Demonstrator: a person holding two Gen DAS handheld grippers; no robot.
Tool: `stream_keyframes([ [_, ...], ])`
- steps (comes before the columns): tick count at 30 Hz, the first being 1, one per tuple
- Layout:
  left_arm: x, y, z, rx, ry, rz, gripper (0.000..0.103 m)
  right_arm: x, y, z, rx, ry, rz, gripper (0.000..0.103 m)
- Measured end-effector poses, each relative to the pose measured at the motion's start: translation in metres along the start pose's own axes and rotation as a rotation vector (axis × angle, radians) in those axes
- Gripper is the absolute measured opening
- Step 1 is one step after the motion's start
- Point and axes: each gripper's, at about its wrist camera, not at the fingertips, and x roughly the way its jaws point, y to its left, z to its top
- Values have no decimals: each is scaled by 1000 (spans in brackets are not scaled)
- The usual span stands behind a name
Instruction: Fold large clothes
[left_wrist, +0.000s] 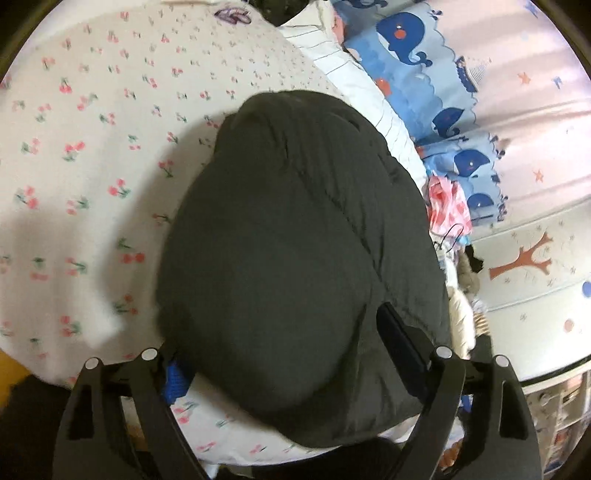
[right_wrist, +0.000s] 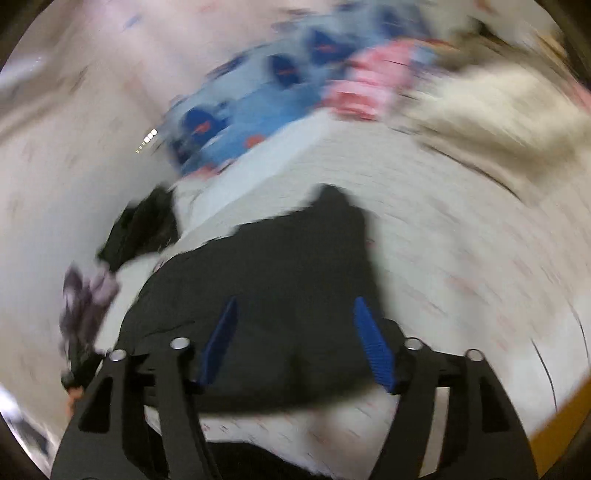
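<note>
L gripper (left_wrist: 291, 354) is spread wide w/ the dark garment (left_wrist: 295, 266) bulging between its fingers, not pinched. Garment lies folded on the cherry-print sheet (left_wrist: 85, 155), whale-print bedding (left_wrist: 417, 70) far right. R gripper (right_wrist: 295, 343) is released too, blue pads (right_wrist: 373, 347) apart over the same garment (right_wrist: 280, 266); view badly blurred.
</note>
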Motion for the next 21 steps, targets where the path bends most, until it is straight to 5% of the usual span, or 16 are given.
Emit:
stream_keyframes([
  [5, 26, 1, 6, -31, -17, -27, 85, 115, 104, 35, -233, 130, 12, 75],
  [11, 33, -1, 11, -12, -44, -66, 85, 257, 115, 20, -257, 300, -143, 80],
  [14, 33, -5, 13, 30, -47, -51, 85, 251, 120, 23, -227, 309, -141, 80],
  [17, 32, -2, 12, 63, -59, -44, 86, 232, 139, 46, -238, 222, -105, 80],
  [21, 33, 3, 17, 27, -60, -66, 89, 275, 177, 72, -341, 247, -163, 88],
])
